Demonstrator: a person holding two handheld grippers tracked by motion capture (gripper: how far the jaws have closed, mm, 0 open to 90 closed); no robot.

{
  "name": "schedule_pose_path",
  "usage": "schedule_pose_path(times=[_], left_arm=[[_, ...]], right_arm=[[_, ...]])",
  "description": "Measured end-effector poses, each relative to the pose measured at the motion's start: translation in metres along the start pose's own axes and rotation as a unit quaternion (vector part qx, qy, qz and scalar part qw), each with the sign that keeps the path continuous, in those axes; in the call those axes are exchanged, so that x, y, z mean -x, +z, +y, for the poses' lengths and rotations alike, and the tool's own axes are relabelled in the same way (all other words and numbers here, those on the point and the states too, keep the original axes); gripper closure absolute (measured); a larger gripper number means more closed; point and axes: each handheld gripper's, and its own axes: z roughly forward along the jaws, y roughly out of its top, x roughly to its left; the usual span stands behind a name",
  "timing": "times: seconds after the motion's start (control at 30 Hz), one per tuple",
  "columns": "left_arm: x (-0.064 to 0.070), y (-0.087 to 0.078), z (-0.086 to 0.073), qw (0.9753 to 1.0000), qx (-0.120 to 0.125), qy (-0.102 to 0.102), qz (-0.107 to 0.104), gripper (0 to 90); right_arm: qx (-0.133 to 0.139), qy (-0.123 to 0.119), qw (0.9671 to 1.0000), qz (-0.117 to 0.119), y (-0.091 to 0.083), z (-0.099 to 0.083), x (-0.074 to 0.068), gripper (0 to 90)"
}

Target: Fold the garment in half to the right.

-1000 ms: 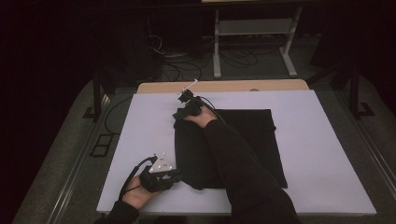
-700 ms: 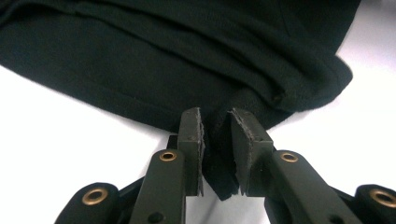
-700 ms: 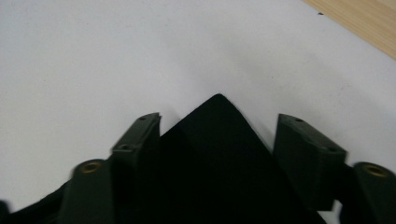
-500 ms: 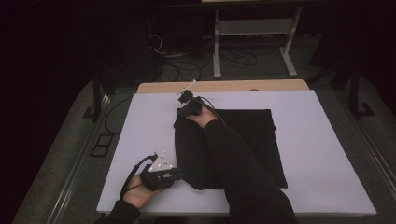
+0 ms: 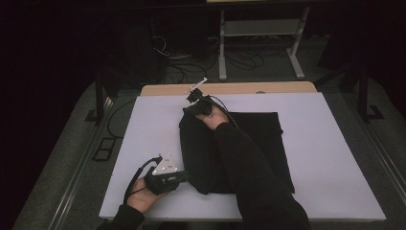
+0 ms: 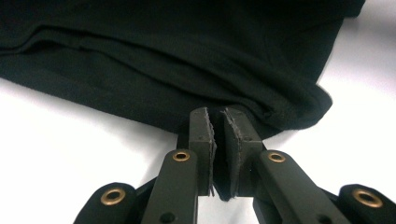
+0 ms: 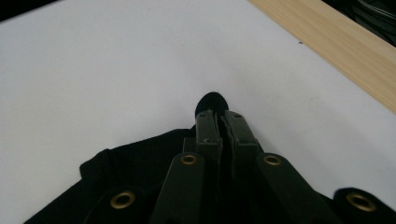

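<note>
A black cloth garment [image 5: 261,139] lies partly folded on the white table top [image 5: 143,139]. My left gripper [image 5: 184,175] is at the garment's near left corner, shut on its edge; in the left gripper view the jaws [image 6: 219,126] pinch the folded black hem [image 6: 289,105]. My right gripper [image 5: 192,109] is at the garment's far left corner, shut on a bit of the cloth; the right gripper view shows a small tuft of fabric [image 7: 211,101] sticking out past the closed jaws [image 7: 223,120]. A dark sleeve [image 5: 249,167] lies across the garment.
The white top sits on a wooden table whose far edge [image 5: 230,88] shows as a light strip. Beyond it on the dark floor stand a white metal rack [image 5: 261,28] and loose cables [image 5: 167,52]. Bare white surface lies left and right of the garment.
Both grippers hold nearly the same places; the left one has shifted slightly toward the garment's near corner. The fold of cloth looks much the same.
</note>
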Motion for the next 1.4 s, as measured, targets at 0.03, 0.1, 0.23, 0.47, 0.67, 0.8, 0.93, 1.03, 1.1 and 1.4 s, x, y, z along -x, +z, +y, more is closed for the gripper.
schedule_pose_path(times=[0.03,0.1,0.23,0.47,0.67,0.8,0.93,1.03,1.1,1.4], left_arm=[[0.000,-0.001,0.001,1.0000,-0.003,0.006,0.000,80.7],[0.001,-0.001,0.003,0.9999,-0.004,0.013,0.002,80.7],[0.002,-0.005,0.007,0.9999,0.006,0.012,0.002,80.8],[0.004,-0.005,0.019,0.9997,0.008,0.025,0.002,80.9],[0.007,-0.004,0.028,0.9992,0.009,0.039,-0.001,81.1],[0.011,-0.002,0.035,0.9987,0.008,0.050,-0.006,81.1],[0.014,0.000,0.041,0.9983,0.011,0.057,-0.009,81.1],[0.013,-0.002,0.046,0.9979,0.014,0.062,-0.011,81.1],[0.014,-0.002,0.050,0.9978,0.019,0.063,-0.010,81.1],[0.016,-0.001,0.062,0.9968,0.028,0.074,-0.016,81.1]], right_arm=[[0.003,0.000,1.0000,0.000,-0.003,0.000,0.000,84.4],[0.007,0.000,1.0000,0.001,-0.008,-0.001,0.000,84.4],[0.018,-0.005,0.9998,-0.003,-0.018,-0.001,-0.002,84.5],[0.037,0.003,0.9993,-0.002,-0.038,-0.001,0.001,84.5],[0.053,0.001,0.9986,-0.010,-0.058,0.001,0.007,84.4],[0.059,0.000,0.9982,-0.008,-0.068,0.001,0.010,84.5],[0.062,-0.001,0.9981,-0.007,-0.073,0.000,0.011,84.4],[0.065,-0.002,0.9979,-0.007,-0.077,0.000,0.012,84.4],[0.065,-0.004,0.9978,-0.008,-0.080,-0.001,0.012,84.4],[0.075,-0.004,0.9971,-0.015,-0.097,-0.004,0.018,84.4]])
